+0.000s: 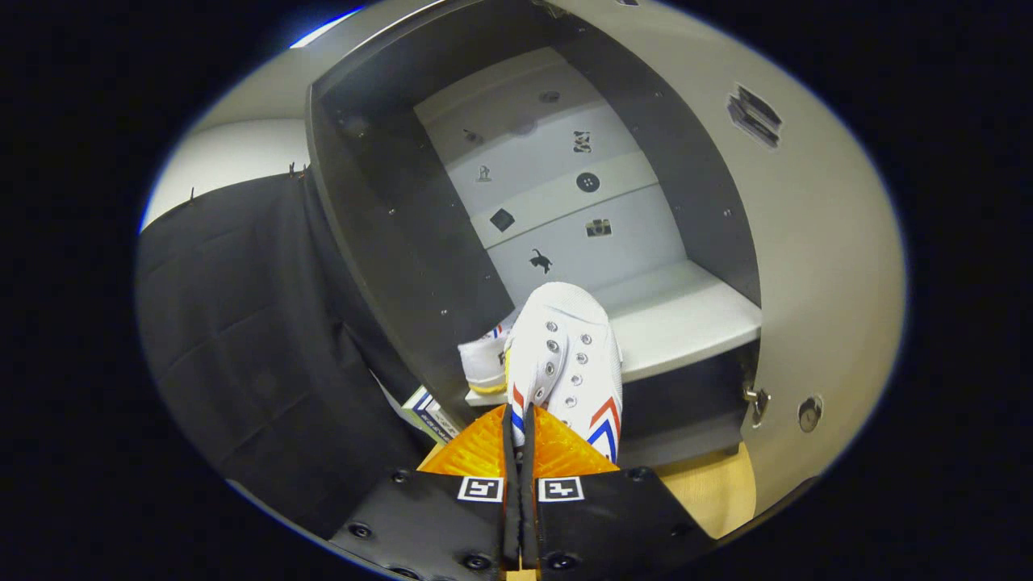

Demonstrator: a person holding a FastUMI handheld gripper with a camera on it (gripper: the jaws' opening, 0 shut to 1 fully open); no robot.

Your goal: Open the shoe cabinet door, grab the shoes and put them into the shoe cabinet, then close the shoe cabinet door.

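A white sneaker [565, 355] with red and blue chevrons and metal eyelets hangs just ahead of my fingers, its toe pointing into the shoe cabinet [387, 242]. My gripper [520, 424] is shut on the sneaker's collar edge, pinched between both fingers. A second white sneaker [487, 363] rests on the pale shelf [686, 319] inside, left of the held one, against the cabinet's dark left wall. The cabinet door [815, 242] stands open to the right, with a round knob [809, 413] near its lower edge.
The cabinet's back panel [557, 186] carries small stickers. A black cloth wall [242, 339] hangs left of the cabinet. A wooden floor [710, 492] shows below the door. A box edge [428, 411] sits at the cabinet's lower left.
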